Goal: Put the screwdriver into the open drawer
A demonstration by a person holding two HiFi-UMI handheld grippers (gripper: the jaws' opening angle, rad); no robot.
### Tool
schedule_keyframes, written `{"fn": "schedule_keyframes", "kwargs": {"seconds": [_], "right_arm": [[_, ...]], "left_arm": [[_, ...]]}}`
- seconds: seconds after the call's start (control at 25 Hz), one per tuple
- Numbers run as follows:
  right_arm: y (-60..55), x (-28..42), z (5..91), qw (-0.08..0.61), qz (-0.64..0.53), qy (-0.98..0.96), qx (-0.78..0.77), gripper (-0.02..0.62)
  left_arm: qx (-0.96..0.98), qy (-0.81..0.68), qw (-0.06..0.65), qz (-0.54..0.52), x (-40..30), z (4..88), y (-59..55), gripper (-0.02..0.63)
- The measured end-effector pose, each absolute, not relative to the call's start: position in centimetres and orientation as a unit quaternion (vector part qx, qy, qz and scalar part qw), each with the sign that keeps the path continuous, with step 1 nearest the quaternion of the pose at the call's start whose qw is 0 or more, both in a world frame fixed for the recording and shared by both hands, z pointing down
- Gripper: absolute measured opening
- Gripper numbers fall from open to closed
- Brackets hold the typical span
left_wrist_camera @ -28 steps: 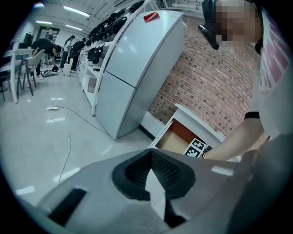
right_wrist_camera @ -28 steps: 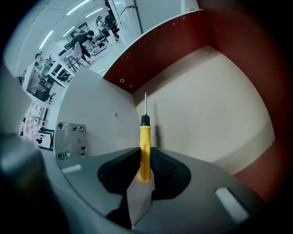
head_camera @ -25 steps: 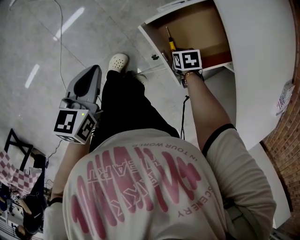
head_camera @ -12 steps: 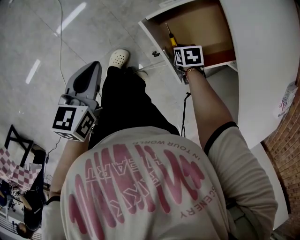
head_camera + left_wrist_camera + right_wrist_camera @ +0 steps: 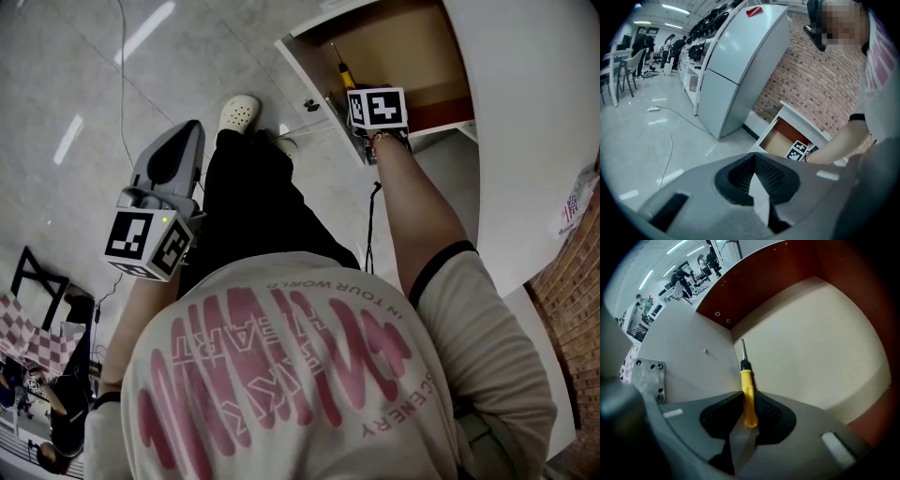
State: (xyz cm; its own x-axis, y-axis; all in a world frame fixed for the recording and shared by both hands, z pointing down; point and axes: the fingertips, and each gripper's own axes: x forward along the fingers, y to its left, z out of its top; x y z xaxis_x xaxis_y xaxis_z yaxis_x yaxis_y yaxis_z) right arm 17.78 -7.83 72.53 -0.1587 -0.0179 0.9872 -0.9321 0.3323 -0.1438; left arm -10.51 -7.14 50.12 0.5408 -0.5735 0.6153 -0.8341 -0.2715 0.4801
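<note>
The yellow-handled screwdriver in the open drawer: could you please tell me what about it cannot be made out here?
- Right gripper view: the thin metal tip of the yellow-handled screwdriver is too small to tell whether it touches the floor of the open drawer.
- Head view: the marker cube of the right gripper hides the handle's lower end and the jaws, which have just been opening with the handle between them.

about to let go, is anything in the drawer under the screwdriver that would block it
Nothing visible does. The screwdriver hangs tip-down between the right gripper's jaws, which have just been opening, over bare drawer floor close to its side wall.
</note>
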Motion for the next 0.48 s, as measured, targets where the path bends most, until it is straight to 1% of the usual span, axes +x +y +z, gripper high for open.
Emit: {"fn": "schedule_keyframes", "kwargs": {"seconds": [0.48], "right_arm": [[-7.79, 18.07, 73.16, 0.515, 0.444, -0.618, 0.395, 0.095]], "left_arm": [[0.781, -0.45, 0.402, 0.161, -10.64, 50.59, -7.1, 0.003]]}}
